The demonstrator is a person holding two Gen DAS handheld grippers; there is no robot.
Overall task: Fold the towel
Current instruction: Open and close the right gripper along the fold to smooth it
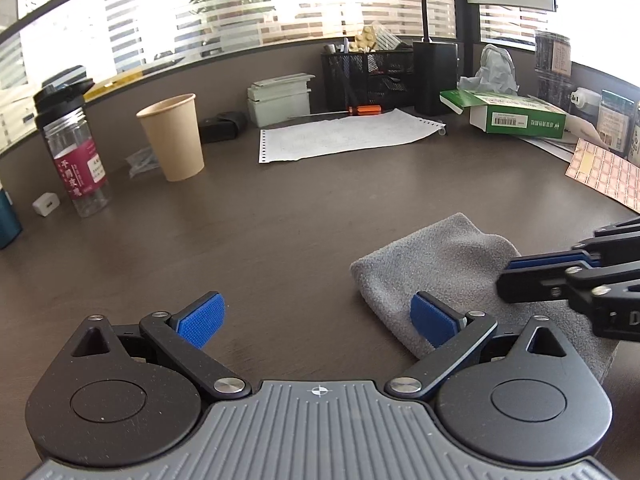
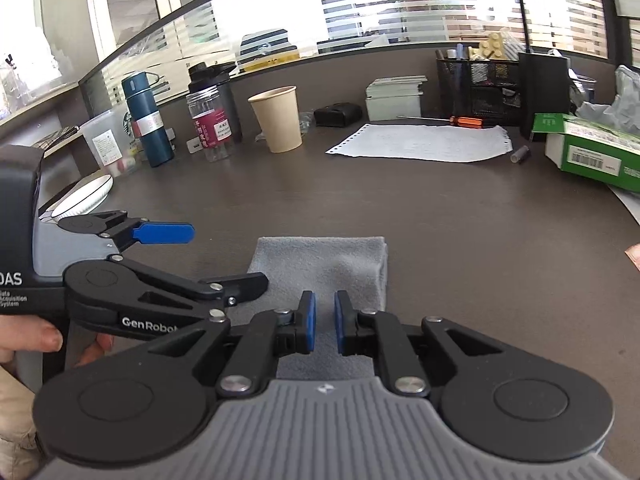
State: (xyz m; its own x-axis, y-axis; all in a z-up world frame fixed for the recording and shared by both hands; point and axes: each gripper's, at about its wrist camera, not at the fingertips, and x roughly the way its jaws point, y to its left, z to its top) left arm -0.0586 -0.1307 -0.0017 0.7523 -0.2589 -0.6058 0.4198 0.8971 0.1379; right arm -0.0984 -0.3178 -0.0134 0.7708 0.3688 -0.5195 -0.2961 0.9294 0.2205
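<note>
Grey towel lies folded into a thick pad on the dark worktop, directly ahead of and under my right jaws. Far edge of the pad is square and tidy; its right side shows stacked layers.

My right gripper hangs low over the near half of the towel. Its jaws stand nearly closed, a narrow slit between the blue pads, and nothing is clamped in that slit; towel cloth shows through the gap from below. I cannot tell whether the tips touch the cloth.

My left gripper is beside the towel's left edge. Its jaws are spread wide and hold nothing. The left pad is over bare worktop; the right pad overlaps the towel's near left corner in the view, contact uncertain. From the right wrist view, this gripper reaches in from the left, with a hand wrapped around its handle.

Beyond the jaws, well apart from the towel: a paper cup ahead and left, a clear jar with a red label left of that, a white perforated sheet of paper straight ahead, an orange-handled screwdriver just behind it, and a green tissue box to the far right.
</note>
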